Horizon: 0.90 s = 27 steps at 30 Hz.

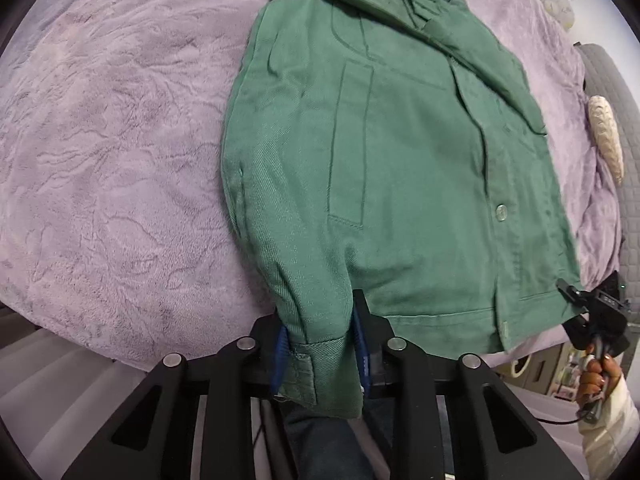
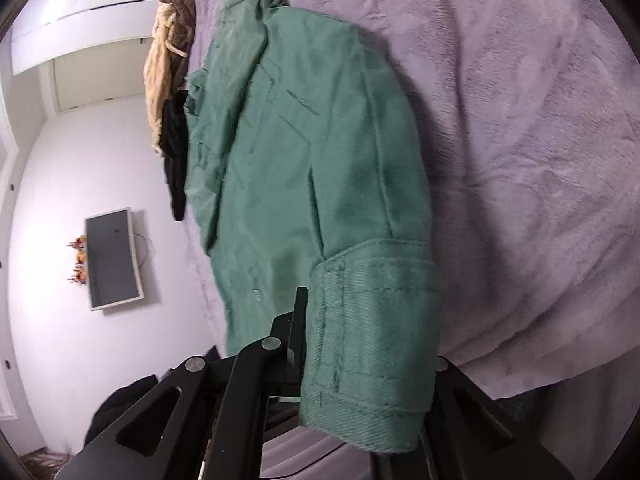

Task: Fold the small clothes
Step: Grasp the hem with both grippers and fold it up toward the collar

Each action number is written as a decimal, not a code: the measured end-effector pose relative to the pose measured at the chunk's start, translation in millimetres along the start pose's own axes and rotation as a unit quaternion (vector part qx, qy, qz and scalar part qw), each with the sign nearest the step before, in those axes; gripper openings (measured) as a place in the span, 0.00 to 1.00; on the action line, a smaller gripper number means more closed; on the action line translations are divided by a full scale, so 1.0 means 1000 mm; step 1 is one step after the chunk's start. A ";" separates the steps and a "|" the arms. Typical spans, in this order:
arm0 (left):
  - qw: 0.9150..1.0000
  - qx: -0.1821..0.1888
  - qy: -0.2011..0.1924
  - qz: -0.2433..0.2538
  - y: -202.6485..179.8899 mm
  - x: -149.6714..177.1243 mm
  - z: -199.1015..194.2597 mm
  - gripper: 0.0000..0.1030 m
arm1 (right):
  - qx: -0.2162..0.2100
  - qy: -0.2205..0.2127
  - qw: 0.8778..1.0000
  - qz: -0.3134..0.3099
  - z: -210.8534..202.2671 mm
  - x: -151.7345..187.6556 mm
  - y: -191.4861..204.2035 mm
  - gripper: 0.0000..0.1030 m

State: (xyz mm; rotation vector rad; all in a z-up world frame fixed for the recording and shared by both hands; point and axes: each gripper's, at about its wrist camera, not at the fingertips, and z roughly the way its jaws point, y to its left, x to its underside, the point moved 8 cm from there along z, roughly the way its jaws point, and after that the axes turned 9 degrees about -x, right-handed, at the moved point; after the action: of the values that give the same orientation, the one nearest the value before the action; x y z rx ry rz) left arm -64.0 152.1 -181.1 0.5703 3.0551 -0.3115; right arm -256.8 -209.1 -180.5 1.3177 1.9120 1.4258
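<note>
A: The green jacket [image 1: 400, 160] is lying front-up on the lilac plush blanket [image 1: 112, 140], and the left gripper [image 1: 320, 344] is pinching a sleeve cuff [image 1: 316, 364] between its blue-padded fingers [image 1: 280, 360].

B: The right gripper [image 2: 360, 344] is closing on the other cuff [image 2: 372, 344], at the jacket's far lower corner. One finger is hiding behind the cloth, so the hold there is looking firm but only partly visible.

A: The twill is looking stiff and heavy. If the cuffs are being lifted unevenly, the sleeves are likely dragging the body askew.

B: And the plush pile is probably gripping the fabric, so the hem could be bunching instead of sliding.

A: The thick stitched cuff is risking a slip from the narrow pads too.

B: The crumpled collar end [image 2: 256, 4] is sitting just beside the knitwear pile [image 2: 172, 60]; a wide swing could be disturbing that.
</note>
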 end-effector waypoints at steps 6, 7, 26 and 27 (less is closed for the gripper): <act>0.989 0.121 -0.030 -0.077 -0.005 -0.037 -0.045 0.27 | -0.103 0.001 0.995 -0.006 0.015 -0.034 0.079 0.07; 0.987 0.127 -0.040 -0.086 -0.006 -0.047 -0.053 0.26 | -0.111 0.004 0.994 -0.012 0.019 -0.043 0.091 0.07; 0.971 0.047 -0.184 -0.146 -0.033 -0.356 -0.060 0.24 | -0.024 0.023 0.998 -0.046 0.177 -0.312 0.163 0.07; 0.973 0.033 -0.176 -0.148 -0.031 -0.368 -0.047 0.24 | -0.013 0.020 0.999 -0.042 0.186 -0.320 0.155 0.08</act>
State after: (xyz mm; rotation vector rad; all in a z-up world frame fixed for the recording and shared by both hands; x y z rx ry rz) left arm 268.9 2.9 -109.4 0.0453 2.7801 -0.4649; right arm 102.7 -385.9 -178.2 1.1902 1.9443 1.4413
